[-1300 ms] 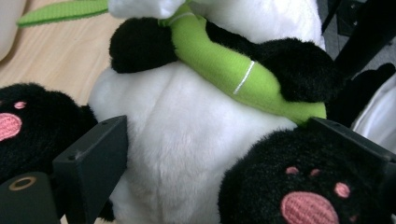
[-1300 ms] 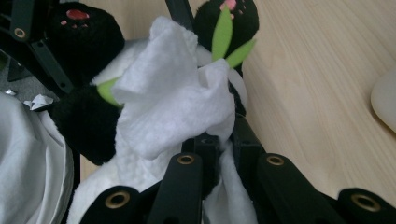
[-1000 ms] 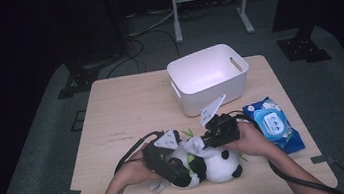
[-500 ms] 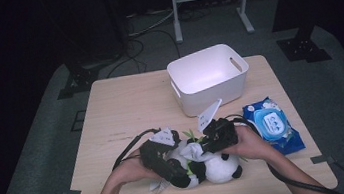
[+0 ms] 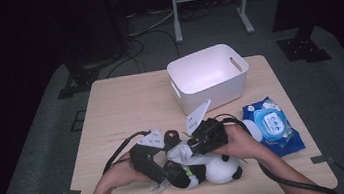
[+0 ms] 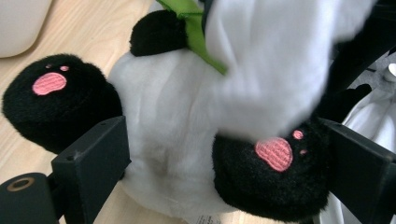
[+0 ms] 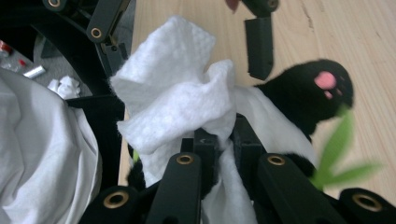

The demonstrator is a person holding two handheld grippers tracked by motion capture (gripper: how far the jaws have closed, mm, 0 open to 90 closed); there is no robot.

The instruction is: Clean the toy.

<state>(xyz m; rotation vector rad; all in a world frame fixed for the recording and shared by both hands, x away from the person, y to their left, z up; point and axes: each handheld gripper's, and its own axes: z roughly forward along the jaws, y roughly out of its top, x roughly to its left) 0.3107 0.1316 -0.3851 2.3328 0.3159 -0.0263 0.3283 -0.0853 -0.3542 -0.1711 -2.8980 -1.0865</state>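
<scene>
My right fingers (image 7: 217,140) pinch the white crumpled wipe (image 7: 177,100); the black-and-white plush panda (image 6: 187,140), clamped crosswise by my left fingers (image 6: 224,172), lies at two o'clock.

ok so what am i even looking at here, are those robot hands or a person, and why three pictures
It is a person, not a robot. Each hand holds a hand-operated tool with two black jaws, and each tool carries its own small camera.

The wide picture comes from a fixed camera above the light wooden table. On the table stand an empty white plastic bin with handle slots and a blue pack of wet wipes.

The other two pictures look along the jaws. The left gripper has its jaws on either side of a black and white plush panda, around its belly and a pink-soled foot, apparently holding it steady. The right gripper is shut on a crumpled white wipe, held against the panda, probably to clean it.
</scene>
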